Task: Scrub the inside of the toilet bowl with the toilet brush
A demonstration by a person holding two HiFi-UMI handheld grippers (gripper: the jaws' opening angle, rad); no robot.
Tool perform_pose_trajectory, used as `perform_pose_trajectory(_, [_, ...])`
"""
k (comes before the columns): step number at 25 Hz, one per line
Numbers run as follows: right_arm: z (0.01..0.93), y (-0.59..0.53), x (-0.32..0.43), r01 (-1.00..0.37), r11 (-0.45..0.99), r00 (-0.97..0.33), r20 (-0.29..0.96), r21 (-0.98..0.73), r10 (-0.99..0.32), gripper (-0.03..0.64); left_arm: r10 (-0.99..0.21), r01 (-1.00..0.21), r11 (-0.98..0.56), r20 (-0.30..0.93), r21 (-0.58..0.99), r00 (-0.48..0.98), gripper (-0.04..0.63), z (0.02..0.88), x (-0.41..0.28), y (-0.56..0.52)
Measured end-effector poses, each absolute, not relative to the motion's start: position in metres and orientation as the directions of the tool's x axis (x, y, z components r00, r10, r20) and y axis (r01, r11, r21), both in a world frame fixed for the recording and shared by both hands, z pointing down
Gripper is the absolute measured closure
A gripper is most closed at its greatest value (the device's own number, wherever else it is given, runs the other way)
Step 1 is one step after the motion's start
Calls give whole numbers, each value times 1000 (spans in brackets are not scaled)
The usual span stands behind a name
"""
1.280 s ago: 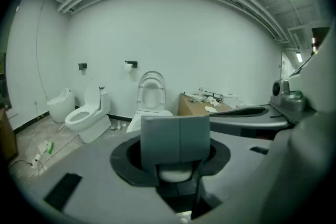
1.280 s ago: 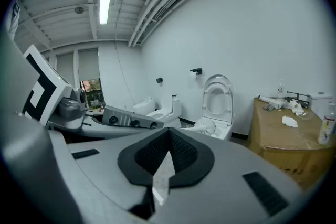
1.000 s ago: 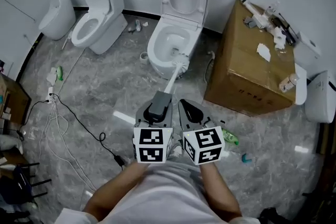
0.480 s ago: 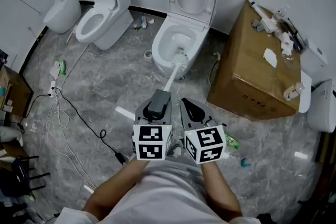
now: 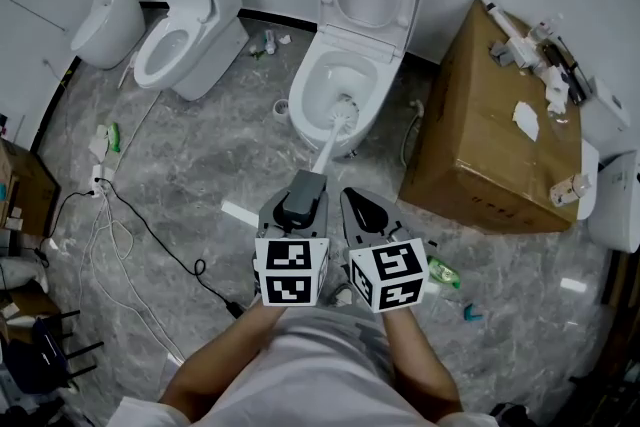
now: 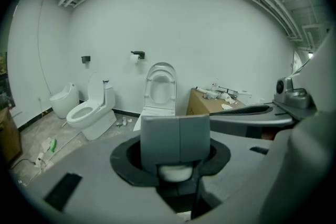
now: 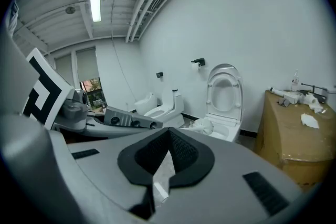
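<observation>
A white toilet (image 5: 340, 85) with its lid raised stands ahead of me against the wall. My left gripper (image 5: 303, 193) is shut on the grey handle of the toilet brush (image 5: 327, 151). The brush's white shaft slants up to its white head (image 5: 343, 111), which sits at the bowl's near rim. In the left gripper view the grey handle (image 6: 176, 141) fills the space between the jaws, with the toilet (image 6: 158, 97) beyond. My right gripper (image 5: 366, 212) is beside the left one, shut and holding nothing. In the right gripper view the brush head (image 7: 202, 125) shows in front of the bowl (image 7: 223, 122).
A large cardboard box (image 5: 490, 140) with small items on top stands right of the toilet. A second toilet (image 5: 185, 40) and a round white fixture (image 5: 103, 18) stand at the left. Cables (image 5: 120, 255) trail over the grey marble floor. Small bottles (image 5: 445, 275) lie by my right side.
The head view has drifted slightly; the toilet and box sit a little higher and further right. The brush head stays at the bowl's near rim and both grippers hold their places.
</observation>
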State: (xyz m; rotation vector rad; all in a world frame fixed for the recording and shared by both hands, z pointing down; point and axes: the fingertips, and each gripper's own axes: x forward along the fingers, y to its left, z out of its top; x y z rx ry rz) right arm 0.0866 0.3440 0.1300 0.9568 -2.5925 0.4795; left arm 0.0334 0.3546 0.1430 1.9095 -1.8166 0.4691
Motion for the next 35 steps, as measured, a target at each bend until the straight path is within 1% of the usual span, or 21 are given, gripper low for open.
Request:
perform_pose_trajectory(7, [146,291,46,-687,697,-698,456,-207,-552,618,-808,-993,-41,581,108,96,442,165,-8,302])
perform_pose_trajectory(20, [168,217,-16,-759,622,-615,528,-194,-586,618,-766,-979,-97,614,181,190,442,194,-73,228])
perform_pose_trajectory(28, [187,184,-29,-779,595,-587,561,-196,-584,618,-727,-972,-108,650,208,220,442,224,-87,194])
perform_pose_trajectory(35, [218,133,-20,-784,577,-588,572,-228,-572,618,-658,-975,-124,720,185,220,442,268,-78,159])
